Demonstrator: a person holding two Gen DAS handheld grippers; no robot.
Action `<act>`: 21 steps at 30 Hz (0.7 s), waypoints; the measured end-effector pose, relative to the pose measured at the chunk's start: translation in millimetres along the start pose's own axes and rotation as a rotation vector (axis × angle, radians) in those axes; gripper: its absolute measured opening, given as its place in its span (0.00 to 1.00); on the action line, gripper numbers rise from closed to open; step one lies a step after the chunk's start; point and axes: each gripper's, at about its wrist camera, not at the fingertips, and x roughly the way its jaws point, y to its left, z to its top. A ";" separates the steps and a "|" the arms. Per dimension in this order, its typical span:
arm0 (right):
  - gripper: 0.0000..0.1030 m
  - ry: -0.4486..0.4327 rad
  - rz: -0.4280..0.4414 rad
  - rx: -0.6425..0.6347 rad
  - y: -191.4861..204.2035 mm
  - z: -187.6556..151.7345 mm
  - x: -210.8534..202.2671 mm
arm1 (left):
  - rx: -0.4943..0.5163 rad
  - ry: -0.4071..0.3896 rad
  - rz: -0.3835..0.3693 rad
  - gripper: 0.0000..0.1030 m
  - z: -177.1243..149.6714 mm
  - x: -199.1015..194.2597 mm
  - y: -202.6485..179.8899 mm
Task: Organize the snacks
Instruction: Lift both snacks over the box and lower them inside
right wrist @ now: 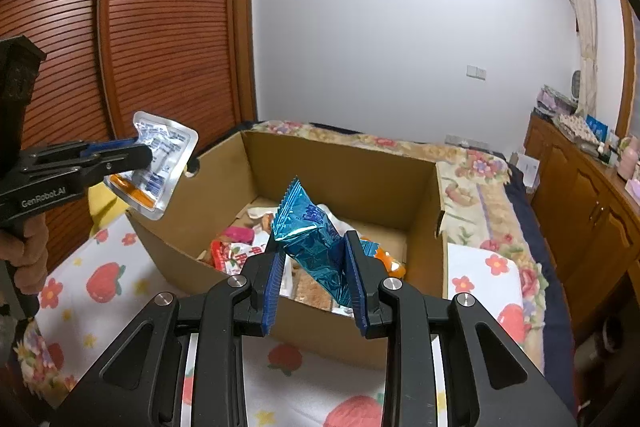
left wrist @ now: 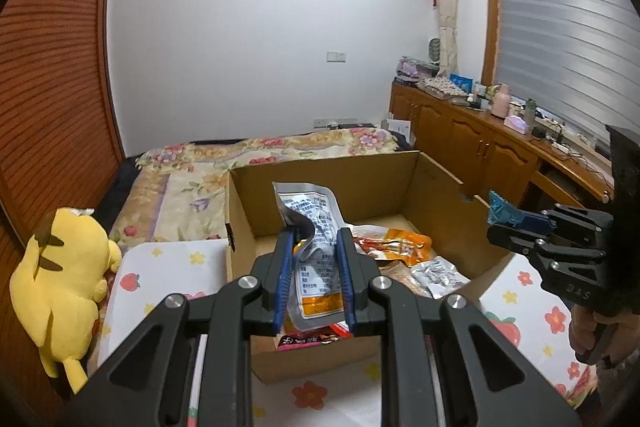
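A: What's each tool holding?

B: The left tool is clenched on a silver packet with printed text and an orange band near its bottom edge. In the right wrist view that packet sits at the left of the frame, up outside the near left wall of the cardboard box. The right tool is clamped on a shiny blue packet, crinkled foil with a zigzag sealed edge, held at the centre of the frame over the open box.

A: And the other snacks?

B: Loose in the box bottom: a red-and-white packet toward the lower left, an orange packet and a small silver one at centre right of the left wrist view. The box stands on a bed with a strawberry-print sheet.

A: What could go wrong?

B: Both packets are slick foil, pinched only partway in, so I'd judge either could slip or swing. The silver packet is bent at the pinch; a harder squeeze might crush what's inside. If it were let go where it is, it could land on the bed, not in the box.
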 end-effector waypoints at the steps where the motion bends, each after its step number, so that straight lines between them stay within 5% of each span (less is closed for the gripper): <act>1: 0.27 0.009 -0.002 0.003 -1.1 -0.3 4.4 | -0.009 0.008 0.003 0.18 0.0 4.2 2.5; 21: 0.28 0.085 0.025 0.115 -18.1 -5.0 50.7 | -0.024 0.121 -0.006 0.18 -16.7 48.0 0.9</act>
